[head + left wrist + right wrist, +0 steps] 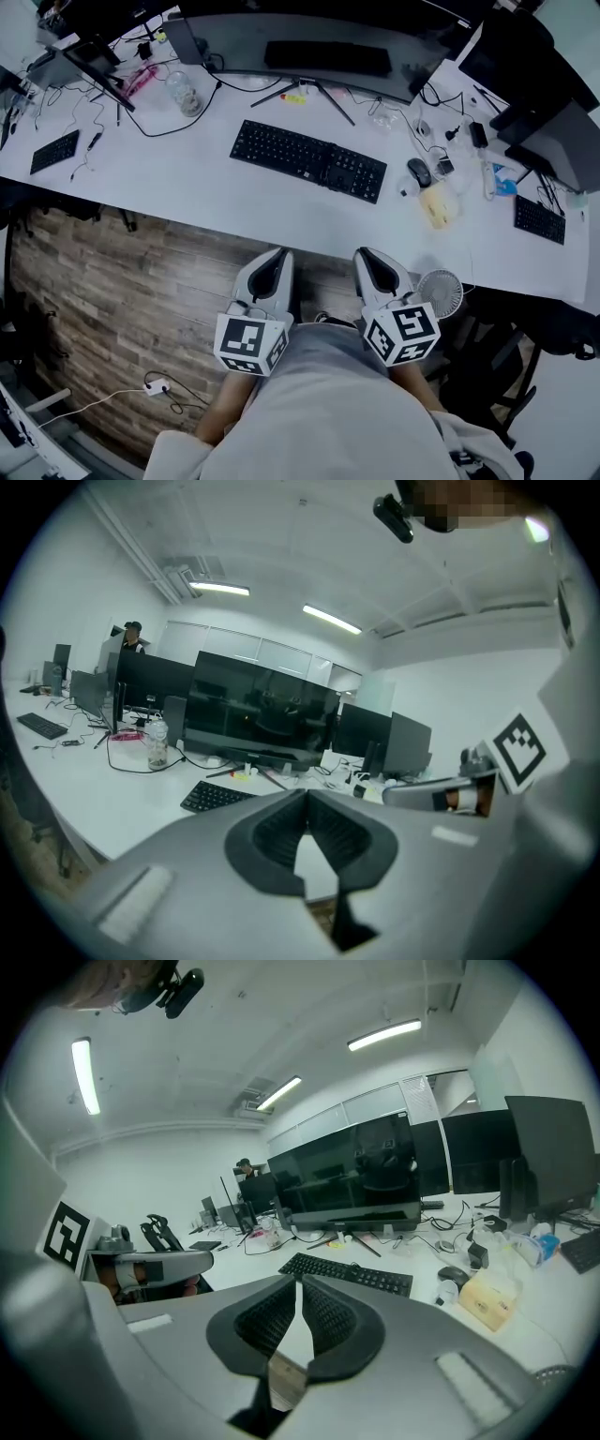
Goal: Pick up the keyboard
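The black keyboard [308, 160] lies flat on the white table [169, 187], well ahead of the left tongs [277, 255] and right tongs [366, 255], both closed and empty. It looks light, rigid and long: best gripped at its two short ends.

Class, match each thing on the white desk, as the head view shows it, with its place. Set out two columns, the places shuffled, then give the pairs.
Things
1. black keyboard
2. computer mouse
3. small white fan
4. clear jar

Places
A. at the near edge of the desk, on the right
B. just right of the keyboard
C. left of the keyboard, further back, by a black cable
D. mid-desk, in front of the wide monitor

Pairs: 1-D, 2-B, 3-A, 4-C
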A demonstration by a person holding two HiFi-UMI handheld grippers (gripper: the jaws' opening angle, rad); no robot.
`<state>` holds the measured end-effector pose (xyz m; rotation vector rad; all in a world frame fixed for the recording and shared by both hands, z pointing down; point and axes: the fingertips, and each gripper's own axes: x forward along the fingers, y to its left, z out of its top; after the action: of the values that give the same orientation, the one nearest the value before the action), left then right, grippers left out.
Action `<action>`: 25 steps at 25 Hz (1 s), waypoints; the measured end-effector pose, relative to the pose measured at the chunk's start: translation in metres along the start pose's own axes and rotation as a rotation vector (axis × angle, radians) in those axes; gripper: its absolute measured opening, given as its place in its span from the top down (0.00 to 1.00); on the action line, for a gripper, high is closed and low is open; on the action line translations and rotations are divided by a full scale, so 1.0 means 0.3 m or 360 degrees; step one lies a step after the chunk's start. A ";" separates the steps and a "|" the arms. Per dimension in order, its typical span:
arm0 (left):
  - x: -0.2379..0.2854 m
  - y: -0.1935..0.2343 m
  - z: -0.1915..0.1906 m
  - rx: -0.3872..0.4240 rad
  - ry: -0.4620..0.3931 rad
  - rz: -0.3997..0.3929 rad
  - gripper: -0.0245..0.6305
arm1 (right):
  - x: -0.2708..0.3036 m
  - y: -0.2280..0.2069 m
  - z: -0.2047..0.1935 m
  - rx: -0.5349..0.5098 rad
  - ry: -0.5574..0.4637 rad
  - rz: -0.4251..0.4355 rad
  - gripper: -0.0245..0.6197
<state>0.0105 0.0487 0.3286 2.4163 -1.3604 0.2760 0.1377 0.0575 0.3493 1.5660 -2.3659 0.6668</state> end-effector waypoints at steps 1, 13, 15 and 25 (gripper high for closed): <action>0.013 0.019 0.015 -0.0002 -0.0004 -0.0010 0.96 | 0.021 0.005 0.016 -0.0003 -0.0003 -0.0004 0.92; 0.159 0.258 0.205 0.0013 -0.0086 -0.0099 0.96 | 0.283 0.063 0.194 -0.0074 -0.0022 -0.0060 0.92; 0.189 0.289 0.226 0.0009 -0.0090 -0.0126 0.96 | 0.323 0.068 0.216 -0.0080 -0.0022 -0.0071 0.92; 0.300 0.406 0.257 -0.0068 -0.0057 -0.0269 0.96 | 0.469 0.081 0.274 -0.0114 0.0021 -0.0161 0.92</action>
<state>-0.0471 -0.1103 0.3133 2.4927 -1.1550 0.1595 0.0636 -0.0887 0.3318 1.6326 -2.2574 0.5630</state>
